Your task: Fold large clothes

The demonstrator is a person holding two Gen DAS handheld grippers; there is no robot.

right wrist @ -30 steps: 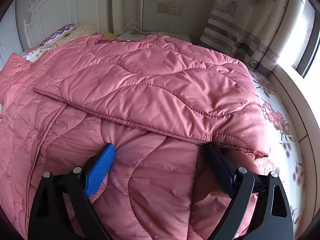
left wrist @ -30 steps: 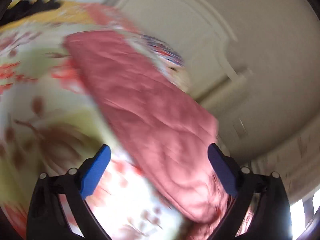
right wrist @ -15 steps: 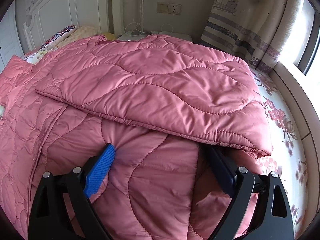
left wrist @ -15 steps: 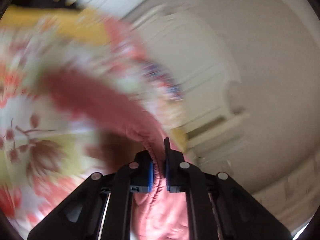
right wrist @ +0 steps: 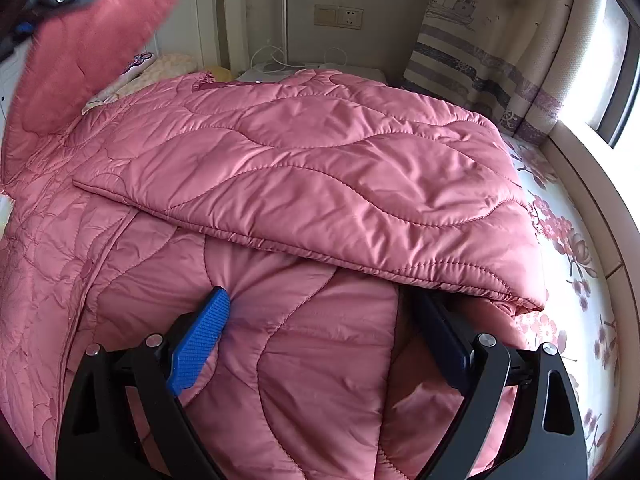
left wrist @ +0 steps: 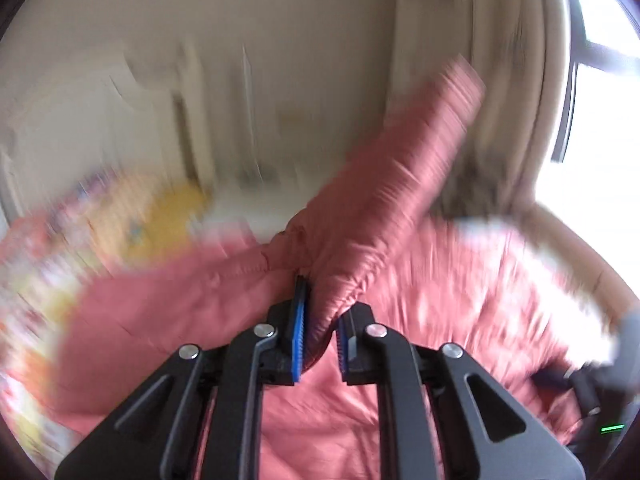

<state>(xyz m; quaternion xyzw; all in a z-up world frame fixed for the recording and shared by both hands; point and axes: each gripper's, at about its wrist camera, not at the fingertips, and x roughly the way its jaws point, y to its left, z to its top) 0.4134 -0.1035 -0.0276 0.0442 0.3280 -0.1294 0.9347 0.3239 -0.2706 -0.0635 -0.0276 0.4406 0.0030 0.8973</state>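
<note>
Pink quilted padded coat point(right wrist: 320, 184) spread on floral-sheet bed point(right wrist: 576, 248), half folded | left tongs point(left wrist: 318, 320) clamped on lifted sleeve point(left wrist: 384, 200) | right tongs point(right wrist: 320, 344) wide apart, holding nothing, pressing coat | risk: slick fabric slips from pinch, swinging sleeve drags folded layer askew

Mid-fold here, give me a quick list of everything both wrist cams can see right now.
quilted coat: one, pink, spread over the bed, top part folded across
bed sheet: one, white with pink flowers, right of the coat
pillows: at least two, cream and patterned, at the headboard
wall socket: one, beige, back wall
curtain: one, striped, by the window
left gripper: black with blue pads, shut on a raised sleeve
right gripper: open, pressed on the coat
</note>
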